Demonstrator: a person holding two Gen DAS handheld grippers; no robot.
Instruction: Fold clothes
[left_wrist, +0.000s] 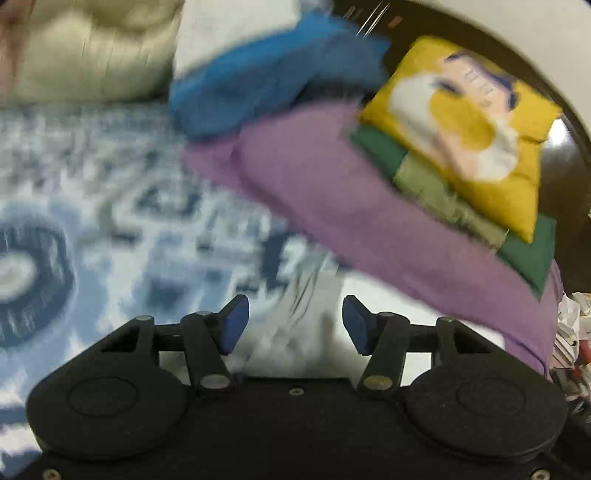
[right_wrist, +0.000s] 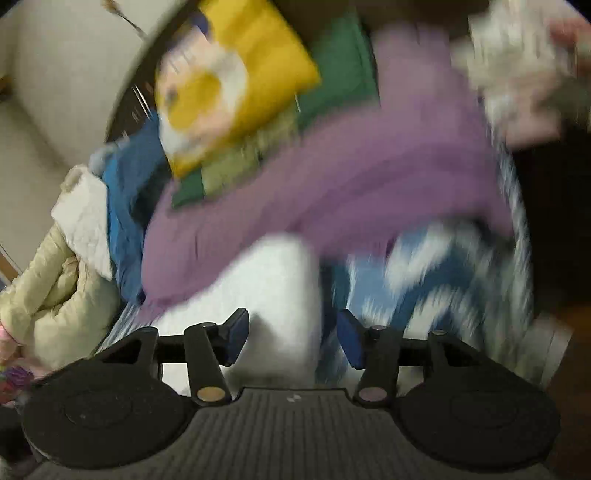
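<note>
A folded yellow printed garment (left_wrist: 476, 140) tops a green folded one (left_wrist: 524, 254); the purple cloth (left_wrist: 332, 192) seems loose, though blurred. Left gripper (left_wrist: 295, 325) and right gripper (right_wrist: 291, 332) gape, empty.

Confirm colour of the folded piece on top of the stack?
Yellow, with a white and peach printed graphic: the top folded piece shows best in the left wrist view.

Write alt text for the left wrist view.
The open left hand-held gripper hovers over white cloth on a blue-and-white patterned bedspread. Ahead lies a purple garment bearing a stack of folded clothes topped by a yellow printed piece, with blue fabric behind. The view is motion-blurred.
</note>
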